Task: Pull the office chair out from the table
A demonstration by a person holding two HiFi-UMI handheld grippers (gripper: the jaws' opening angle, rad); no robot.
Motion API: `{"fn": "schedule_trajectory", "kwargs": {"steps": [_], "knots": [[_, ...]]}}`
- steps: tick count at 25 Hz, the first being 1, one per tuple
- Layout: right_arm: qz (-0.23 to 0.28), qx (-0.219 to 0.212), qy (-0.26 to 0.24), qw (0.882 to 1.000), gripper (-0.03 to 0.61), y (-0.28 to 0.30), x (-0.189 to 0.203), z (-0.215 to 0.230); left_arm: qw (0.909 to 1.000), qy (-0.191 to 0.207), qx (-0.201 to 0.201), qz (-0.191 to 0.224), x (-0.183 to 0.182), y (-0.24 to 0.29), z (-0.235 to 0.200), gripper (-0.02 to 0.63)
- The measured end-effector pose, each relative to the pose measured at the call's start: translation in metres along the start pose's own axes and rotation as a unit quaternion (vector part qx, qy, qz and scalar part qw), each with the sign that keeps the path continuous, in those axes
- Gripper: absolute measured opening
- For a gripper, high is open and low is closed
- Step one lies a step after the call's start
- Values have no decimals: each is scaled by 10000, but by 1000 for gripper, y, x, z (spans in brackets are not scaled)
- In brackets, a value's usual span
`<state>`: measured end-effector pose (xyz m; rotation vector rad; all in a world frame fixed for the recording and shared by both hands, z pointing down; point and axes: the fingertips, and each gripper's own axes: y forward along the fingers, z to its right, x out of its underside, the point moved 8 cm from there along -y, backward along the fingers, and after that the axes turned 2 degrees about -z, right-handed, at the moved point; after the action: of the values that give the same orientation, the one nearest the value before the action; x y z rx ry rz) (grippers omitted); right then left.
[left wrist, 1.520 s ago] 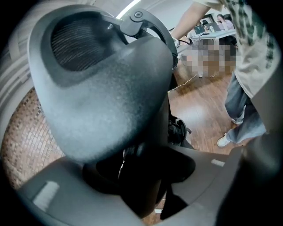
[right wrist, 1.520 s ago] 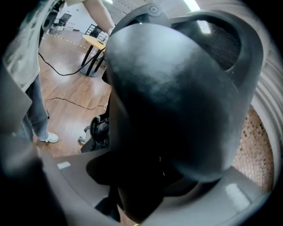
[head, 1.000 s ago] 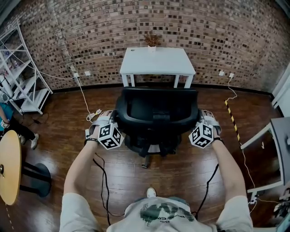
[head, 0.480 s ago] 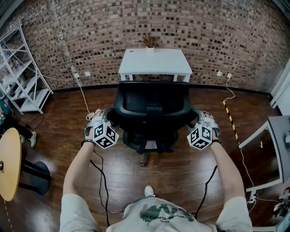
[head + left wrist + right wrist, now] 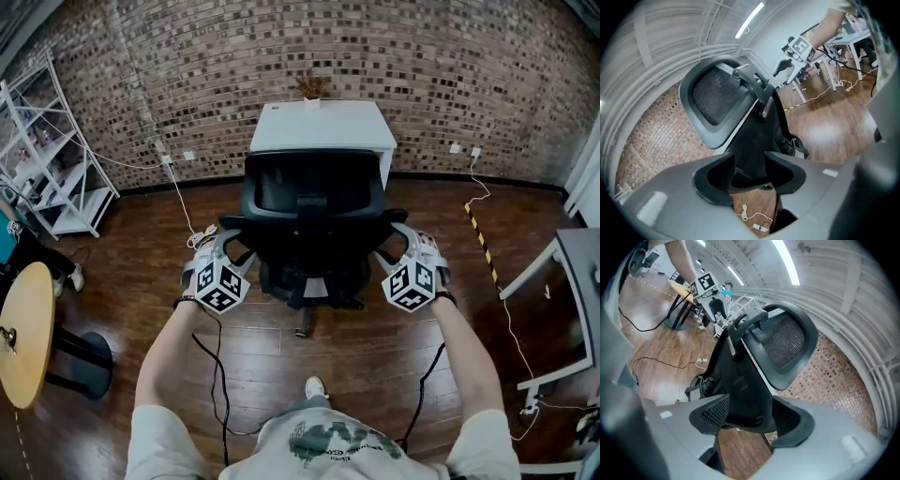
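Note:
A black office chair [image 5: 314, 202] with a mesh back stands on the wood floor right in front of a white table [image 5: 323, 127]. Its backrest hides the table's front edge. My left gripper [image 5: 228, 246] is on the chair's left armrest [image 5: 750, 154]. Its jaws are closing, and the armrest fills the gap between the pads. On the other side, my right gripper [image 5: 398, 242] is shut on the right armrest [image 5: 745, 394]. Each gripper view shows the other gripper across the chair.
A small dried plant [image 5: 312, 86] sits at the table's back edge by the brick wall. A white wire shelf [image 5: 47, 159] and a round wooden table [image 5: 21, 337] are on the left, a grey desk [image 5: 572, 272] on the right. Cables [image 5: 183, 211] trail across the floor.
The chair and both grippers have shifted toward the white table. The backrest now covers the table's legs and front edge. The grippers sit closer together.

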<state>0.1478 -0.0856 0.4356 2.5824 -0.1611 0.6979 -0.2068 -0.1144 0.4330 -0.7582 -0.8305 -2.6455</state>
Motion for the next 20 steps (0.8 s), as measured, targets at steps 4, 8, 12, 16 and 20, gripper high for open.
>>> {"fn": "schedule_trajectory", "kwargs": {"steps": [4, 8, 12, 16, 20], "knots": [[181, 92, 380, 9991, 264, -32, -11, -16, 9990, -295, -13, 346, -22, -23, 22, 190], [346, 142, 647, 9972, 247, -65, -23, -34, 9968, -385, 52, 696, -46, -49, 50, 166], [546, 163, 853, 9947, 238, -99, -31, -49, 9933, -510, 144, 1023, -73, -79, 80, 159], [766, 177, 1175, 9900, 208, -128, -44, -62, 9840, -1009, 192, 1456, -96, -110, 100, 136], [1125, 166, 1696, 9789, 182, -155, -64, -67, 9676, -1603, 174, 1946, -119, -140, 112, 101]]}}
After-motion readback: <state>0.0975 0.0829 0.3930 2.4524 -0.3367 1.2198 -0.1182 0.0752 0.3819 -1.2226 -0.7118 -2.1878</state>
